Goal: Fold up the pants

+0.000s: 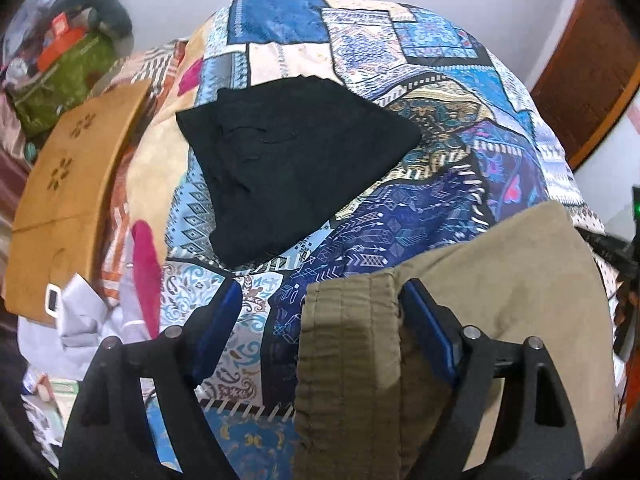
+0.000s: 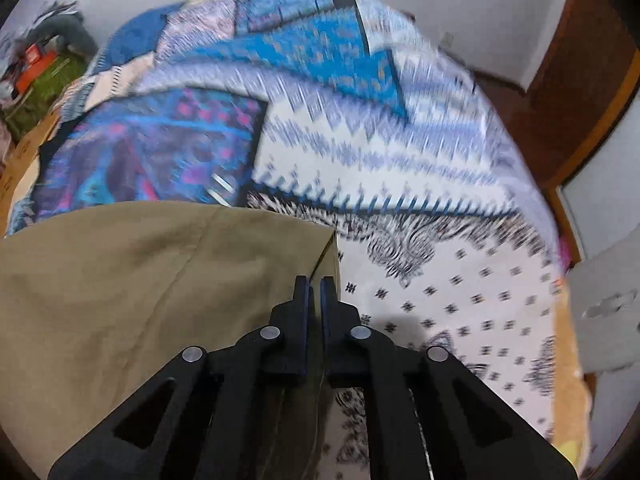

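Khaki pants [image 1: 500, 280] lie on a patterned bedspread [image 1: 400, 208]. In the left wrist view my left gripper [image 1: 320, 304] is open, its jaws wide apart on either side of the pants' elastic waistband [image 1: 348, 340]. In the right wrist view my right gripper [image 2: 314, 286] is shut on the corner edge of the khaki pants [image 2: 160, 280], with the cloth pinched between the jaws. The right wrist view is blurred by motion.
A folded black garment [image 1: 288, 168] lies on the bedspread beyond the khaki pants. A brown cardboard box [image 1: 68, 184] and a cluttered pile [image 1: 60, 64] sit at the left. A wooden door frame [image 2: 580, 80] stands at the right.
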Tool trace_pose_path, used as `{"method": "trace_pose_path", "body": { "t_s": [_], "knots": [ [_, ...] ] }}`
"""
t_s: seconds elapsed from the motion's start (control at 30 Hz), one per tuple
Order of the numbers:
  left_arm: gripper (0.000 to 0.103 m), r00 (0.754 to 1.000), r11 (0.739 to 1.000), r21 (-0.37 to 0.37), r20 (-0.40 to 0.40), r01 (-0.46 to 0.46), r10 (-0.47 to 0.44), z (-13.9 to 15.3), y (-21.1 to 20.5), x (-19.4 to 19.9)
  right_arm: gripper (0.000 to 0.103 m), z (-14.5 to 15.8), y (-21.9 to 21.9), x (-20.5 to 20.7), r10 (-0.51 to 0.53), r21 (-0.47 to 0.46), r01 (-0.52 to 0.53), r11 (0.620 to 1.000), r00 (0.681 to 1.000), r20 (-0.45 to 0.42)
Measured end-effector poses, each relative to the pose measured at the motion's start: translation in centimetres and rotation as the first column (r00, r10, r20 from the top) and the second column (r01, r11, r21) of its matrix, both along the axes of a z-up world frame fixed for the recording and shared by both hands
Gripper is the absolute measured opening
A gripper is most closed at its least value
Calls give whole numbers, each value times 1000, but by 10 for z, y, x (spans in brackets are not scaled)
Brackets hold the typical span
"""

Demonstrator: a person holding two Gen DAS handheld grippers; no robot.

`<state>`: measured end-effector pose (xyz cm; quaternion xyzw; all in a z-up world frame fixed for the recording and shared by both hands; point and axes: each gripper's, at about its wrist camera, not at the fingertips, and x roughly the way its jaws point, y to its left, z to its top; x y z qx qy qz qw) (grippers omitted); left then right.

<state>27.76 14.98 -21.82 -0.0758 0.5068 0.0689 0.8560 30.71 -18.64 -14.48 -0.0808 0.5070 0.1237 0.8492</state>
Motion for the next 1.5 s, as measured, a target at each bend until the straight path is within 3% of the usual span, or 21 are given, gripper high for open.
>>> {"method": "trace_pose_path", "body": {
  "t_s": [0.1,0.13,0.17,0.23,0.27,0.37,0.47,0.57,0.7,0.77,1.03,1.33,1.5],
  "knots": [
    [83,999,999,6,29,33,-33,18,-5,-8,10,37,5,-19,24,61,-28,998,998,62],
    [83,998,999,-7,37,49,-49,24,-7,-10,18,50,9,-25,40,100,-47,994,997,72],
    [83,997,998,-20,43,62,-61,29,-9,-12,33,61,14,-30,54,133,-64,989,996,77],
    [83,995,995,-45,60,87,-84,39,-15,-13,54,76,28,-40,88,186,-105,977,991,99],
    [83,993,994,-51,70,97,-93,44,-19,-12,58,84,38,-47,118,202,-139,970,987,113],
    [87,990,991,-59,91,117,-111,55,-32,-9,70,92,70,-61,212,228,-231,946,971,106],
    [93,988,989,-67,95,130,-123,59,-41,-4,81,81,99,-68,292,238,-300,924,954,67],
    [95,987,987,-63,71,146,-142,52,-49,3,81,56,120,-69,357,200,-348,916,934,-8],
    [95,981,981,-28,-36,192,-193,17,-61,10,81,20,124,-69,359,158,-339,927,926,-120],
    [96,970,976,-4,-103,219,-218,-5,-65,7,82,18,117,-74,348,163,-328,931,930,-116],
    [97,974,973,45,-53,224,-222,-1,-68,-28,82,27,81,-104,335,104,-324,940,936,-111],
    [97,981,980,48,-44,192,-190,4,-69,-66,82,29,33,-144,235,153,-215,965,964,-128],
    [97,984,978,108,-18,179,-178,4,-75,-93,83,26,5,-168,167,200,-137,970,976,-138]
  ]
}}
